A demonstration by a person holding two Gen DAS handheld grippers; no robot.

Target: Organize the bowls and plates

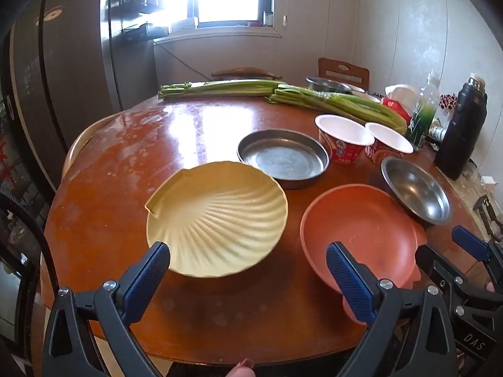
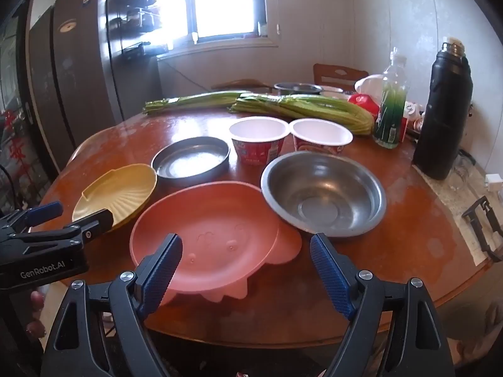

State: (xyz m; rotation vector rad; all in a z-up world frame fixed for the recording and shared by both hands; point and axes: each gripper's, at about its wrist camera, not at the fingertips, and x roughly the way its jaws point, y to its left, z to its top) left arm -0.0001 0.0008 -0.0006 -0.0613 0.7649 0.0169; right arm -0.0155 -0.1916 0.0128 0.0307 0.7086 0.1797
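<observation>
Pig-face plate (image 2: 204, 238) embossing: right-wrist only

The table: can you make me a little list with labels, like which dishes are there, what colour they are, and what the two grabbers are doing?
table: round brown wood
yellow dish: shell-shaped plate, nearest the left gripper
pink dish: plate with a face in it, in front of the right gripper
metal dishes: flat round pan; steel bowl
cups: two red noodle cups, white inside, nothing seen in them
behind: celery stalks, black flask
grippers: both open, holding nothing
</observation>
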